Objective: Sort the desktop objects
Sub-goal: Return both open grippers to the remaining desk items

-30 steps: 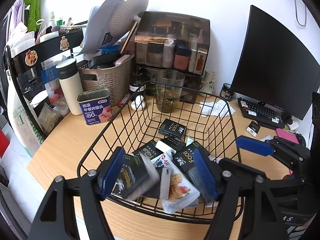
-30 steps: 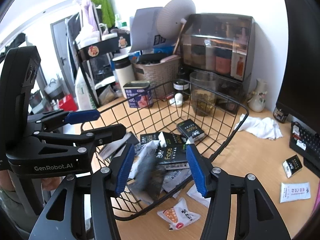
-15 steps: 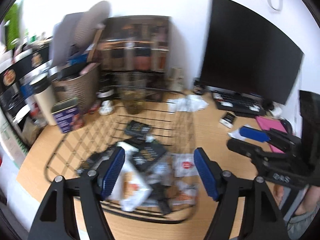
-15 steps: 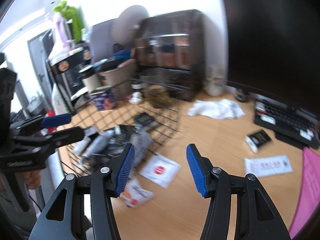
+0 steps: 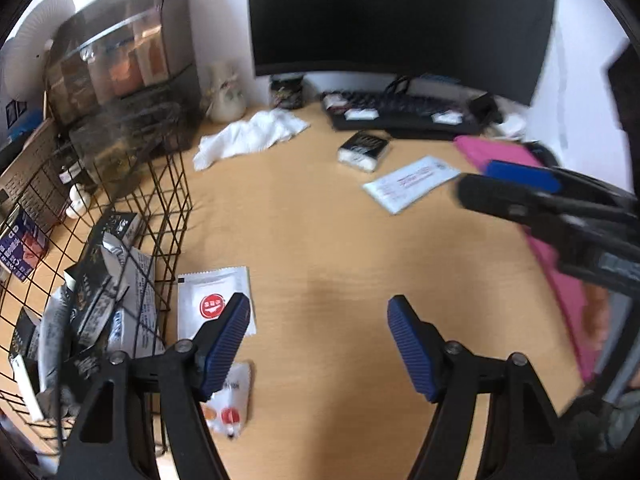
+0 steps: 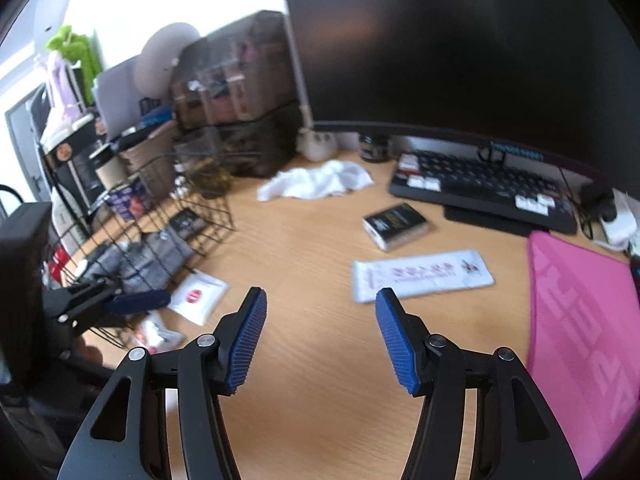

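Observation:
My left gripper (image 5: 318, 312) is open over bare desk, with nothing between its fingers. A white sachet with a red circle (image 5: 208, 292) lies by its left finger, and a snack packet (image 5: 231, 398) lies under that finger. The wire basket (image 5: 168, 200) full of dark packs stands to the left. My right gripper (image 6: 320, 304) hangs over the desk with its jaws opening and nothing between them. Just beyond its right finger lies a long white packet (image 6: 424, 274), and a black tissue pack (image 6: 398, 220) lies farther back. The left gripper (image 6: 140, 300) shows by the basket (image 6: 200, 208).
A black monitor (image 5: 396, 20) and keyboard (image 5: 400, 110) line the back. A pink mat (image 6: 580, 320) lies at the right. A crumpled white cloth (image 5: 252, 136), a small vase (image 5: 226, 96) and a dark organiser (image 5: 120, 64) stand behind the basket.
Both grippers have swung right, from above the basket to the open desk. The basket now sits at the left of both views, and the monitor and keyboard have come into view.

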Demonstrator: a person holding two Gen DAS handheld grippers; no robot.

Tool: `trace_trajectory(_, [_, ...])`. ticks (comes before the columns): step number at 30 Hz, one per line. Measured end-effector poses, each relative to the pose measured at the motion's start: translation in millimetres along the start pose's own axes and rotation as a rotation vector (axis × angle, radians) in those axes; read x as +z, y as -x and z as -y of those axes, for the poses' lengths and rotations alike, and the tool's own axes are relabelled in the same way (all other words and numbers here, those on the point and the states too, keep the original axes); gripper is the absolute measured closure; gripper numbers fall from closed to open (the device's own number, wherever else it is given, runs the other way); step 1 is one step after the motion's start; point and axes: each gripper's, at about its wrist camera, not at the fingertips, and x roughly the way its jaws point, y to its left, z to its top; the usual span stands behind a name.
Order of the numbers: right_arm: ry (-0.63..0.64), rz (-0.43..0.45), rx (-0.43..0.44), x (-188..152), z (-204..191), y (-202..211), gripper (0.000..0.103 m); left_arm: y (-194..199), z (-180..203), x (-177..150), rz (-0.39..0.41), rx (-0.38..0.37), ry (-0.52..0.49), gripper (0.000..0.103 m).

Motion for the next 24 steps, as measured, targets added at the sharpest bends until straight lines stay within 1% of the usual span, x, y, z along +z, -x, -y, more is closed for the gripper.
trace_trajectory(4, [0.003,-0.020,0.003,-0.7,10.2,-12.3,0.046,-25.6,-8.5,3.9,-0.035,0.013,0.049,0.028])
trace_trajectory(6, [0.004,-0.028,0.004,-0.5,13.3,-18.3,0.046,-36.1,-17.9,3.2,-0.052,0.020,0.092,0.028])
trace_trajectory(9, [-0.002,-0.035,0.003,-2.3,18.1,-25.0,0.046,-47.0,-30.7,1.0,-0.088,-0.019,0.161,0.028])
trace_trajectory(10, [-0.005,-0.037,0.003,-2.3,19.6,-27.2,0.046,-48.4,-33.2,0.4,-0.088,-0.026,0.171,0.028])
trace_trajectory(16, [-0.003,-0.051,0.006,-4.0,20.6,-34.9,0.046,-49.7,-28.8,-1.8,-0.098,-0.029,0.125,0.028])
trace_trajectory(17, [-0.004,-0.052,0.006,-4.4,21.1,-35.0,0.046,-50.0,-26.9,-1.9,-0.101,-0.050,0.125,0.028])
trace_trajectory(19, [-0.007,-0.049,0.003,-4.4,23.2,-33.5,0.046,-49.7,-17.9,-1.3,-0.107,-0.131,0.121,0.028])
trace_trajectory(20, [-0.010,-0.047,0.001,-4.1,24.6,-32.4,0.046,-49.8,-12.8,-0.8,-0.112,-0.148,0.112,0.028])
trace_trajectory(24, [-0.020,-0.035,-0.007,-2.2,32.0,-27.6,0.046,-51.8,8.0,3.5,-0.121,-0.152,0.056,0.028])
